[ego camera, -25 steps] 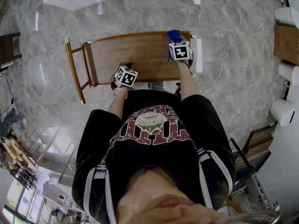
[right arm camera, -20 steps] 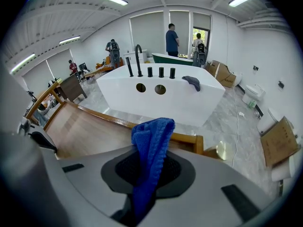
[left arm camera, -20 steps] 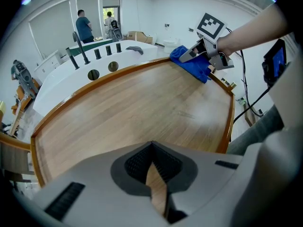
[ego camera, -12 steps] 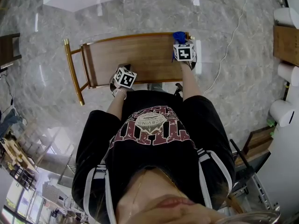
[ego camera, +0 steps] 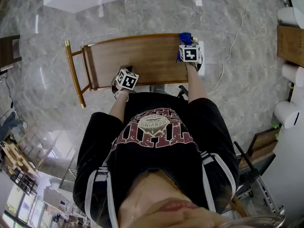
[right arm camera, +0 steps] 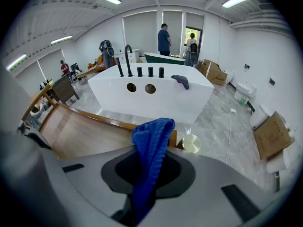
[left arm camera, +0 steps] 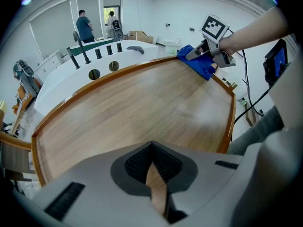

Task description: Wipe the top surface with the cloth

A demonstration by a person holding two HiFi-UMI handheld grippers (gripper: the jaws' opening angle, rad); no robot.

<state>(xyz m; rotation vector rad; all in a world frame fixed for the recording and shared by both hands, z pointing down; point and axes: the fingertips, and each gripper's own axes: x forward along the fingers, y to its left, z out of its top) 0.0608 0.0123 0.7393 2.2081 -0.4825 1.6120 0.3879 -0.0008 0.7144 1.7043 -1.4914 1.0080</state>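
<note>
Clamping a blue knitted cloth (right arm camera: 151, 141) between its jaws, the right gripper (right arm camera: 150, 169) sits at the far right corner of the brown wooden worktop (ego camera: 137, 56). In the right gripper view the cloth fills the gap between the two dark pads, rises out past the tips and folds over forward, so its bunched end lies ahead of the gripper. That end sits over the worktop's raised wooden rim, just beside a round brass-coloured cap (right arm camera: 191, 143) at the corner. From the left gripper view, the cloth spreads under and in front of the right gripper, touching the wood at that corner. The head view shows the same blue bunch at the worktop's far right corner, just beyond the gripper's marker cube.

At the near edge of the worktop, well apart from the cloth, the left gripper (left arm camera: 152, 148) has its jaws together at the tips. Nothing is between them; only a sliver of wood grain shows through behind the pads. Its view looks across the bare planks toward the other gripper.

A gold-coloured tube frame (ego camera: 73, 70) borders the worktop's left end. Beyond the worktop stands a white tub-shaped fixture with black taps (right arm camera: 151, 98), on a grey marble floor (ego camera: 142, 13).
</note>
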